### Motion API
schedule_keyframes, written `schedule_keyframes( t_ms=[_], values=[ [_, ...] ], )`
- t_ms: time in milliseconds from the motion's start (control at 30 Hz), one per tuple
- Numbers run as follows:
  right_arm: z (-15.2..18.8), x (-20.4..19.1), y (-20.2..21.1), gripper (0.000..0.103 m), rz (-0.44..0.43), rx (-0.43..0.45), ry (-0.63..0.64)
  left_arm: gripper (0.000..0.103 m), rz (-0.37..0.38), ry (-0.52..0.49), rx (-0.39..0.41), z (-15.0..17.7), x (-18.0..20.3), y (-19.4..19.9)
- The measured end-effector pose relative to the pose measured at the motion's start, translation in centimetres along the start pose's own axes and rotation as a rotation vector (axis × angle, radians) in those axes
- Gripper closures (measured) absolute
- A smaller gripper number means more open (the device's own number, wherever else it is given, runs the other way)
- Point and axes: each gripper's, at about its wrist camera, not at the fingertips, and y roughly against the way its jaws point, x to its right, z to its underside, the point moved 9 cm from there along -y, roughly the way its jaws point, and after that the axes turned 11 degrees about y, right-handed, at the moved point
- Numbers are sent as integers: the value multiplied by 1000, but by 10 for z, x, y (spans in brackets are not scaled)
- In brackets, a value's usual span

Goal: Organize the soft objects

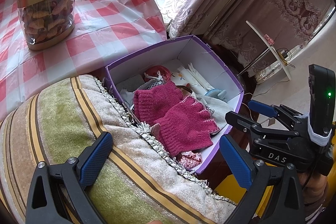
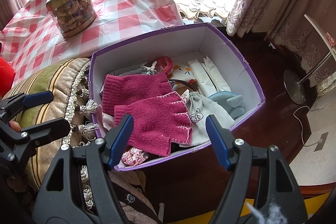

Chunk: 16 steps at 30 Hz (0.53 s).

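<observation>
Magenta knit dominates the nearest part of the scene: two fingerless gloves (image 2: 147, 110) are laid one overlapping the other on top of the contents of the purple box (image 2: 250, 77), toward its near wall. The right gripper (image 2: 170, 140) is held just above the near edge of the box with its jaws spread wide and nothing between them; the left gripper (image 1: 166, 159) is likewise held with jaws wide apart and empty, over the striped cushion (image 1: 63, 119) beside the box's left wall.

Much of the task is judged to be done, since the soft items visible are already gathered inside the box: a grey cloth pouch (image 2: 208, 117) and a blue plush piece (image 2: 231, 102) toward the right wall, white packets (image 2: 210, 77) and a patterned cloth toward the far right corner, a red round item (image 2: 163, 64) against the far wall. No loose soft item is seen outside the box, so what remains cannot be settled; some tidying inside may be left.

Beneath the gloves the lower layers are hidden, and a red-and-white patterned scrap (image 2: 134, 157) at the near corner is only partly shown. What the box rests on is hard to make out. Farther off, a jar (image 2: 71, 7) stands on the checked desk (image 2: 126, 14). A red object is cut off at the left edge of the right wrist view.
</observation>
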Motion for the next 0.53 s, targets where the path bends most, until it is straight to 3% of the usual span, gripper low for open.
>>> schedule_keyframes(
  t_ms=[333,533],
  values=[
    [6,6,-5,29,2,-22,-28,1,-36,-36,12,-1,5,-6],
    [-2,-12,-1,29,-14,-11,7,1,-23,-75,11,2,11,-5]
  ],
)
